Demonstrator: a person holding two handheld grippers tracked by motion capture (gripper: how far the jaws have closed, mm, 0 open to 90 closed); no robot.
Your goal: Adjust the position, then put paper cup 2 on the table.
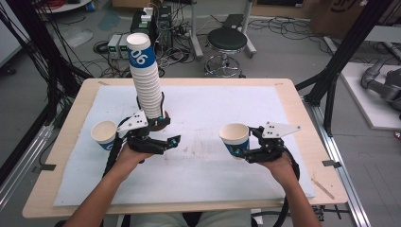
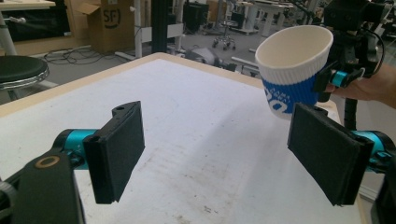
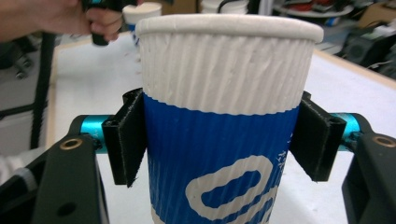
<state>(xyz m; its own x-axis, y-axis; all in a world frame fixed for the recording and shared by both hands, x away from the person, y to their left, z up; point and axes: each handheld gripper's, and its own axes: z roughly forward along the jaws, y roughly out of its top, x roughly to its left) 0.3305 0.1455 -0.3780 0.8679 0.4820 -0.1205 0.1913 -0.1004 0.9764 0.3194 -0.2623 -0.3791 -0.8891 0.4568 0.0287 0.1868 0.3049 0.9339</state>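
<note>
Here, left to right:
Loose cup (image 1: 104,134): upright on the white mat, just left of the left gripper; leave it undisturbed.
Left gripper (image 1: 163,143): jaws spread wide and empty, hovering low in front of the tall cup stack (image 1: 144,78).
Held cup (image 1: 235,138): clamped at mid-wall between the pads of the right gripper (image 1: 242,152), upright, lifted off the mat.
Doing it well: probably keep the squeeze light so the ribbed paper wall does not buckle, and keep the rim level.
Surface: white mat (image 1: 213,106), faintly stained, on a wooden table (image 1: 302,123).
Room: stool (image 1: 227,45), floor cables and black frame posts beyond.
</note>
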